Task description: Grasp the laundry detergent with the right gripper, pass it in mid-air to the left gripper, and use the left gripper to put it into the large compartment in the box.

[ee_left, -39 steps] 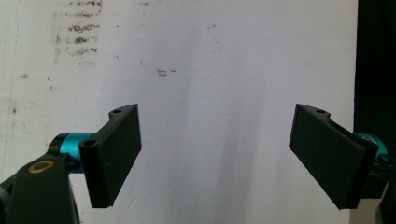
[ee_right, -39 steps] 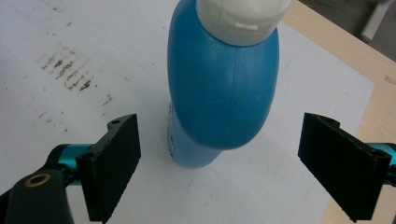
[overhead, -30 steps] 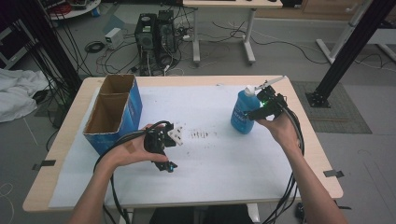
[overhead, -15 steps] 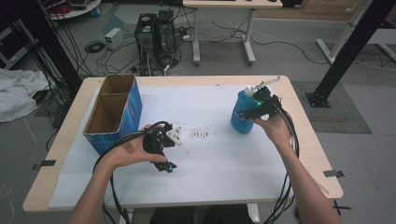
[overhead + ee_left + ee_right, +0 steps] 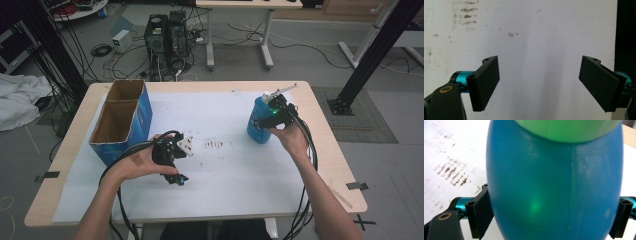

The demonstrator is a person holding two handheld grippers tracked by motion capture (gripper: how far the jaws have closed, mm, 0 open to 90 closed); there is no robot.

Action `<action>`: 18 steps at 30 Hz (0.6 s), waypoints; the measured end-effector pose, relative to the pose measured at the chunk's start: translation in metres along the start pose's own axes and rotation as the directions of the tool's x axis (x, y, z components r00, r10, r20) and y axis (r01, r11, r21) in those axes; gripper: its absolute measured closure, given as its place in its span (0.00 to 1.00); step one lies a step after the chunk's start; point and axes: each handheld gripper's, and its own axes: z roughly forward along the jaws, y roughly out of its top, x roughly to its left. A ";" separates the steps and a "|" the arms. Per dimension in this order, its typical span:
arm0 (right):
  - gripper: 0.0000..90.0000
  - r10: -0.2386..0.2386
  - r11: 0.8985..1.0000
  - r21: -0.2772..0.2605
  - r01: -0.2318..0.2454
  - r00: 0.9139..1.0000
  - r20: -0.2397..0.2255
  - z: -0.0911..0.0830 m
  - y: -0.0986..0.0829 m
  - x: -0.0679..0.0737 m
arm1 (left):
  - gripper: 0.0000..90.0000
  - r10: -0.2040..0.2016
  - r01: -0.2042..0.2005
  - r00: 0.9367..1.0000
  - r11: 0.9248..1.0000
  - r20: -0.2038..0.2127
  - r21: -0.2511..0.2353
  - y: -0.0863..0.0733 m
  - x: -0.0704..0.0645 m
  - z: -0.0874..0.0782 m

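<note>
A blue spray bottle [image 5: 256, 127] with a white nozzle stands on the white sheet at the right of the table. My right gripper [image 5: 266, 120] is at its side. In the right gripper view the blue bottle [image 5: 554, 182] sits between the two black jaws, which touch both its sides, so my right gripper [image 5: 549, 216] is shut on it. A green band [image 5: 569, 128] shows at the bottle's top. My left gripper [image 5: 175, 162] hovers low over the sheet at the centre left. In its own view my left gripper [image 5: 541, 82] is open with bare paper between the jaws.
A tall blue cardboard box [image 5: 120, 120] with an open top and two compartments stands at the table's left. Brown smudges [image 5: 215, 145] mark the white sheet [image 5: 225, 185] between the two hands. Cables trail from both grippers off the near edge.
My right gripper has slid left onto the blue bottle. The bottle has stayed about where it was. The left gripper has held still.
</note>
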 end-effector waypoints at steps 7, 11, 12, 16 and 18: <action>0.20 0.001 1.000 -0.011 -0.001 1.000 -0.008 -0.001 0.000 -0.001 | 0.19 -0.003 0.003 1.000 1.000 -0.002 -0.002 0.000 0.000 0.000; 0.20 0.003 1.000 -0.018 -0.004 1.000 -0.009 0.000 0.000 -0.001 | 0.19 -0.007 0.007 1.000 1.000 0.001 -0.007 -0.001 -0.001 0.002; 0.20 0.004 1.000 -0.017 -0.004 1.000 -0.009 0.000 0.000 -0.001 | 0.19 -0.008 0.008 1.000 1.000 0.000 -0.010 -0.001 -0.001 0.002; 0.20 0.004 1.000 -0.010 -0.004 1.000 -0.009 0.001 0.000 -0.001 | 0.19 -0.004 0.004 1.000 1.000 0.002 -0.003 -0.001 0.000 0.002; 0.25 0.005 1.000 -0.008 -0.005 1.000 -0.017 0.002 0.000 0.000 | 0.19 -0.007 0.007 1.000 1.000 0.000 -0.005 -0.002 0.000 0.002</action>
